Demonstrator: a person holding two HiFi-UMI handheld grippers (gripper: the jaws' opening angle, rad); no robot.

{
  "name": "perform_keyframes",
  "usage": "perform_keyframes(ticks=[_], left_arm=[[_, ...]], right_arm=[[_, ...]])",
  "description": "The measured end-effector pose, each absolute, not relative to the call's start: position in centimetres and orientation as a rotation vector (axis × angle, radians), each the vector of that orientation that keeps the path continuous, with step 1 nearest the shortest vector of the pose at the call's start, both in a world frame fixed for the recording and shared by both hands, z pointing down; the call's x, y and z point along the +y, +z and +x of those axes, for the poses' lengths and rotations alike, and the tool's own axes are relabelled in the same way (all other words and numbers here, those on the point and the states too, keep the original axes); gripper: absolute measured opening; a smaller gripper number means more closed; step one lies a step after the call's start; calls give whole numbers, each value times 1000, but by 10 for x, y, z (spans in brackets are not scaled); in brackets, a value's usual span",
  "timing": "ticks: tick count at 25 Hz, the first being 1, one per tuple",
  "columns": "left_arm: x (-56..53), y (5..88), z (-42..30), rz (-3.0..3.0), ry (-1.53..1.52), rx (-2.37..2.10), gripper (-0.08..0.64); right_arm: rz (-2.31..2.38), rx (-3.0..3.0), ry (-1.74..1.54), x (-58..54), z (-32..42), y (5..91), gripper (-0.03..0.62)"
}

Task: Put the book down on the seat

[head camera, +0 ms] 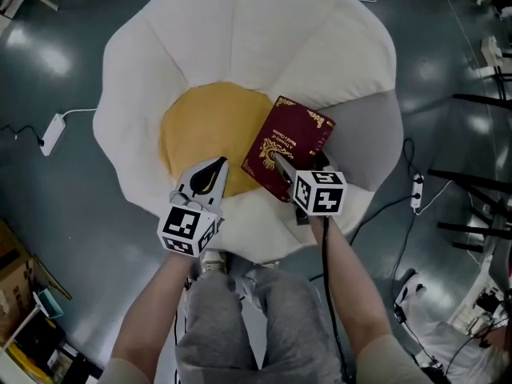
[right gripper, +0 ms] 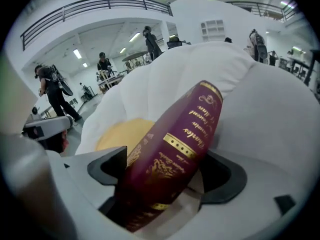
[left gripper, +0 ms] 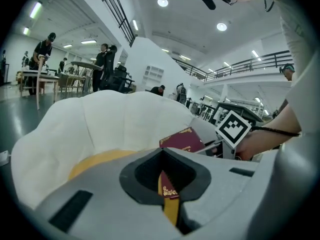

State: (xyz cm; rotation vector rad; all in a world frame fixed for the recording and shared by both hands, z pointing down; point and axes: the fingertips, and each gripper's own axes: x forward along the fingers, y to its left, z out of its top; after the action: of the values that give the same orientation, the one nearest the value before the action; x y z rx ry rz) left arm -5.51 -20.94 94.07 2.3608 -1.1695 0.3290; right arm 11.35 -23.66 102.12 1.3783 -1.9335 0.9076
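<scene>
A maroon book (head camera: pixel 286 144) with gold ornament lies tilted on the seat, partly over the yellow centre cushion (head camera: pixel 204 126) and partly over a white petal of the flower-shaped chair (head camera: pixel 264 30). My right gripper (head camera: pixel 280 168) is at the book's near end. In the right gripper view the book (right gripper: pixel 175 149) stands between the widely parted jaws of the right gripper (right gripper: pixel 167 181), with a gap on the right side. My left gripper (head camera: pixel 210 173) hovers over the cushion's near edge, left of the book, jaws together and empty. In the left gripper view, past the left gripper (left gripper: pixel 165 184), the book (left gripper: pixel 182 140) shows.
A power strip (head camera: pixel 52 133) with its cable lies on the grey floor to the left, another (head camera: pixel 416 190) to the right. Cardboard boxes (head camera: pixel 16 286) stand at the bottom left. My legs (head camera: pixel 256 318) are close to the chair's front. People and tables (left gripper: pixel 45 69) are far behind.
</scene>
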Motion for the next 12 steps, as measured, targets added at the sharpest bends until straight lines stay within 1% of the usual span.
perform_keyframes(ticks=[3, 7, 12], left_arm=[[-214, 918, -46, 2366, 318, -1158, 5], [-220, 875, -37, 2372, 306, -1152, 5], [-224, 797, -27, 2413, 293, -1144, 5]], right_arm=[[1383, -1897, 964, -226, 134, 1006, 431], [1416, -1873, 882, -218, 152, 960, 431], [1396, -1954, 838, -214, 137, 880, 431]])
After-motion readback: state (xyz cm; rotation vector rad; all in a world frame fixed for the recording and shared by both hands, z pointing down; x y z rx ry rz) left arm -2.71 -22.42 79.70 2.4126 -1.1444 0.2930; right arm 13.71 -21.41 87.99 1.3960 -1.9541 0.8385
